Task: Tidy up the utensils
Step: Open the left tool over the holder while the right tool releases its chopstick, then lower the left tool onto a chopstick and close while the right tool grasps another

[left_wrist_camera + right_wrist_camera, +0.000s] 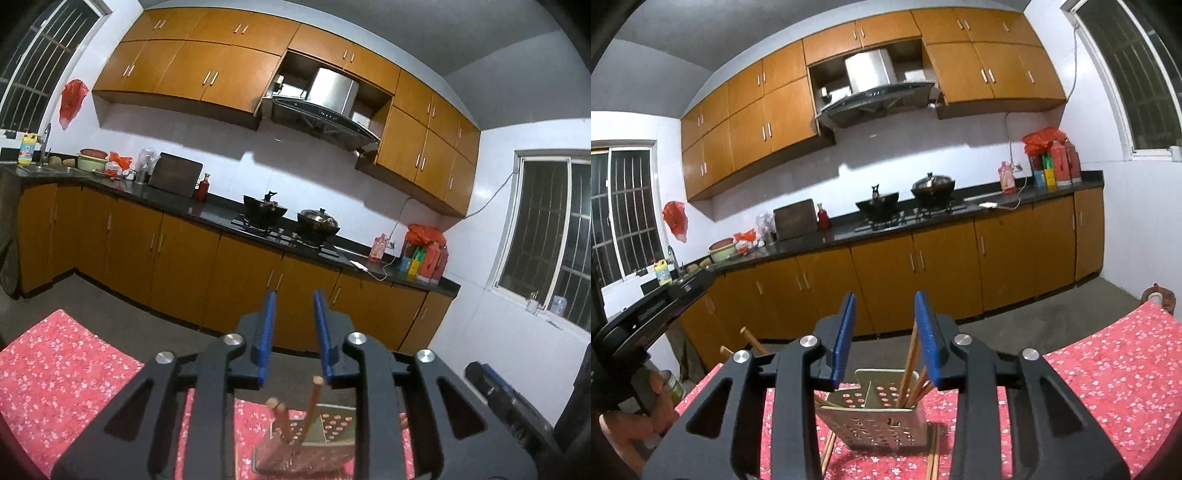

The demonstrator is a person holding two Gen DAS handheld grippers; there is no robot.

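**A:** What sits nearest the cameras?

**B:** The right gripper [884, 314], its blue jaws parted with nothing between them. The left gripper [295, 314] is likewise apart and empty. Just beyond, on a table [1108, 369] under a red flowered cloth, stands a perforated metal holder [875, 421], well in from the far edge.

**A:** And the utensils?

**B:** Wooden chopsticks [910, 376] lean upright in its right compartment; more chopsticks lie loose on the cloth on either side of its base. They look light, stiff, thin and likely to roll, so pinch one mid-shaft. Kitchen cabinets [923, 266] lie far behind.
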